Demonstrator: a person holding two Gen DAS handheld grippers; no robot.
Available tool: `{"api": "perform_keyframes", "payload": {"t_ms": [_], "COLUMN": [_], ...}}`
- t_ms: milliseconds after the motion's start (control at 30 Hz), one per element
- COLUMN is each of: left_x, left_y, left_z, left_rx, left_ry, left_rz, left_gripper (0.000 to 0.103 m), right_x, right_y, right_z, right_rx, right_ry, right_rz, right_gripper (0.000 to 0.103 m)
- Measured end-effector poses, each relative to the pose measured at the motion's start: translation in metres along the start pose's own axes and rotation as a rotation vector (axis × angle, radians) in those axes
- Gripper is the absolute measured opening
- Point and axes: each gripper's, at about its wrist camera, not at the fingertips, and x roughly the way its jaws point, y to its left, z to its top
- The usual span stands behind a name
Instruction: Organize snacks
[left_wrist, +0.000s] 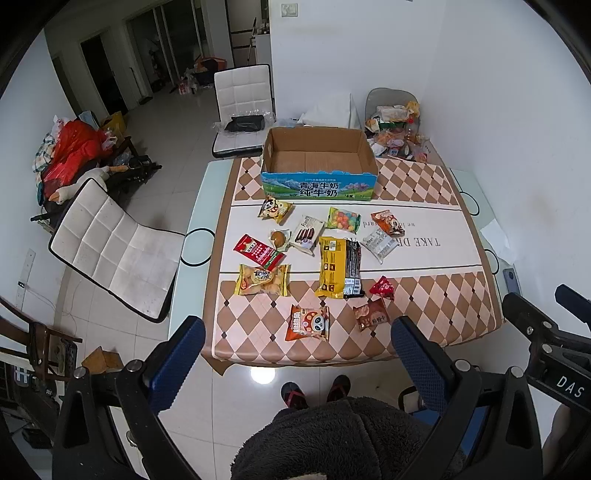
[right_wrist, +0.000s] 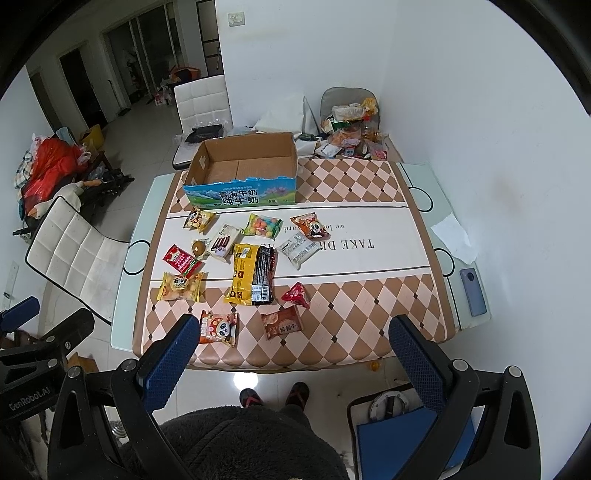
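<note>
**Nothing picked yet: start with the near packets, box is empty**

Both tools are held high above the near edge of the table (left_wrist: 476, 229), well clear of everything. Left gripper (left_wrist: 295, 354): jaws spread wide, nothing between them. Right gripper (right_wrist: 295, 354): same, wide and empty.

The snacks lie loose across the middle and near part of the patterned mat. The open cardboard box (left_wrist: 317, 184) stands at the far side, seemingly empty, so I take it as the destination.

Doing the step well:
- Take the closest packets first. The orange panda packet (left_wrist: 308, 323) sits near the front edge, the brown packet (left_wrist: 370, 314) just beside it to your right. One for each tool.
- These are flat, crinkly pouches. Come down steeply and pinch a sealed end or a puffed middle; a shallow approach will likely just skate them along the mat.
- The long yellow bag (left_wrist: 332, 267) lies against a black bag (left_wrist: 352, 269), touching or overlapping. Grip the yellow one on its free left side.

Edges and room:
- The near packets have little mat behind them; a push toward you could drop them to the floor.
- The phone (right_wrist: 472, 291) rests by the right table edge. Keep your right sweep inside it.
- The box's near wall is lower than its other walls; carry over it.
- The clutter pile (left_wrist: 397, 129) beyond the far right corner is not part of this lot, I judge.
</note>
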Motion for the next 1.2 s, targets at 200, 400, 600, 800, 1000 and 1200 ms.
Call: {"api": "perform_keyframes", "payload": {"t_ms": [200, 400, 600, 800, 1000, 1200], "left_x": [0.0, 0.0, 0.012, 0.079, 0.17, 0.243], "left_y": [-0.001, 0.0, 0.008, 0.046, 0.078, 0.103], "left_z": [-0.001, -0.002, 0.01, 0.035, 0.044, 0.049], "left_rx": [0.0, 0.002, -0.005, -0.084, -0.164, -0.291], "left_ry": [-0.001, -0.003, -0.001, 0.078, 0.244, 0.345], "left_rz": [-0.001, -0.002, 0.004, 0.05, 0.064, 0.079], "left_gripper": [0.103, 0.103, 0.103, 0.103, 0.103, 0.103], "right_x": [-0.001, -0.002, 0.014, 0.094, 0.217, 0.34], "right_y": [0.0, 0.003, 0.009, 0.019, 0.043, 0.059], "right_z": [0.0, 0.0, -0.003, 0.011, 0.013, 0.02], "right_rx": [0.001, 0.005, 0.039, 0.116, 0.125, 0.138], "right_ry": [-0.002, -0.007, 0.0, 0.087, 0.257, 0.418], "right_rz": [0.002, 0.003, 0.021, 0.067, 0.075, 0.088], "right_gripper": [0.103, 0.103, 0.103, 0.103, 0.103, 0.103]}}
